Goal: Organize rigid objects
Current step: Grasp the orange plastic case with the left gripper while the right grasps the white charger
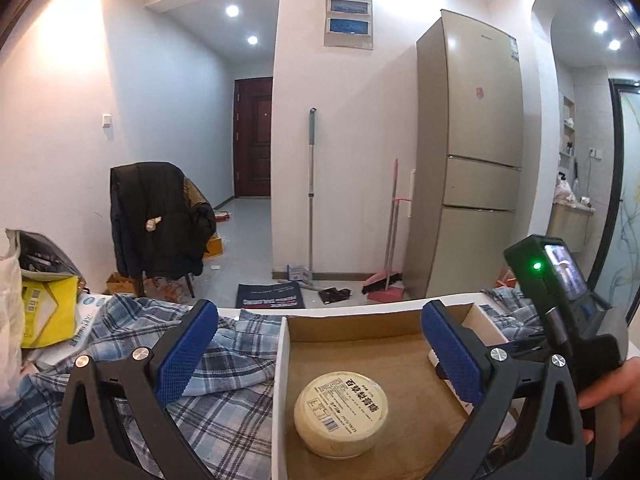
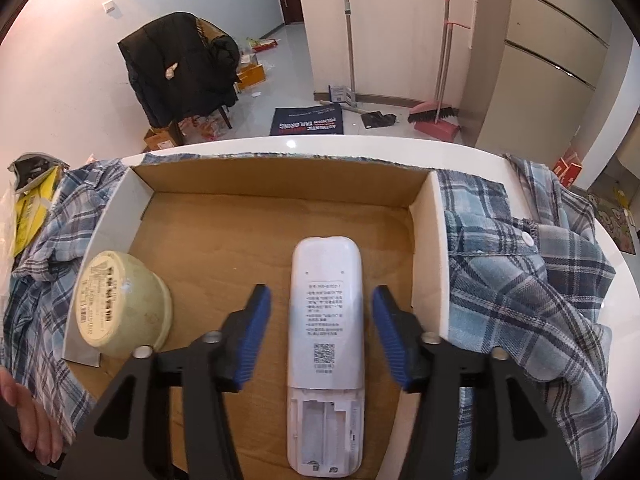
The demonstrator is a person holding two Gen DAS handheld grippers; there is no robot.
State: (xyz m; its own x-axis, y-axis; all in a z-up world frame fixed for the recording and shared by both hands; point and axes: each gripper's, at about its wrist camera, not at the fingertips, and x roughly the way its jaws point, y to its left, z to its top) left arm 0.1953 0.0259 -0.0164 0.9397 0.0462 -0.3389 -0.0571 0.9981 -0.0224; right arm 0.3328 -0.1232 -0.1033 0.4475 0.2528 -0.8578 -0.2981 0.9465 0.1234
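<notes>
- Right claw [image 2: 318,334]: jaws apart, blue ribbed pads clear of the white remote control [image 2: 326,356] on both sides. The remote lies between the pads but is not pressed.
- Left claw [image 1: 320,354]: jaws spread wide, nothing between the pads. It hangs over the cardboard box [image 1: 360,344], above the round tub [image 1: 341,414].
- Remote control: lies back side up on the box floor, long axis running away from the claw. The battery cover is off and the compartment is exposed at the near end. The back carries a printed text block and a QR code; the characters are too small to read.
- Round tub: cream-coloured, stands inside the box against its left wall, well apart from the remote. Its lid label shows a line of bold Chinese characters, a barcode and small print. The bold characters are not read with certainty.
- Cardboard box: open-topped, brown inside, white outside walls. It rests on a blue plaid cloth [image 2: 520,264] spread over the white surface [image 2: 360,146].
- Left of the box: a yellow package [image 1: 48,312] with barcodes lies on the cloth.
- A hand [image 1: 612,396] grips the handle of the right device at the right of the box; its small screen and a green light face the left camera.
- Beyond the box, on the floor: a dark mat [image 2: 308,120] printed "PREMIUM TAILORING", a pink broom and dustpan [image 2: 436,114], a chair draped with a black jacket [image 2: 180,64], and a tall refrigerator [image 1: 470,152].
</notes>
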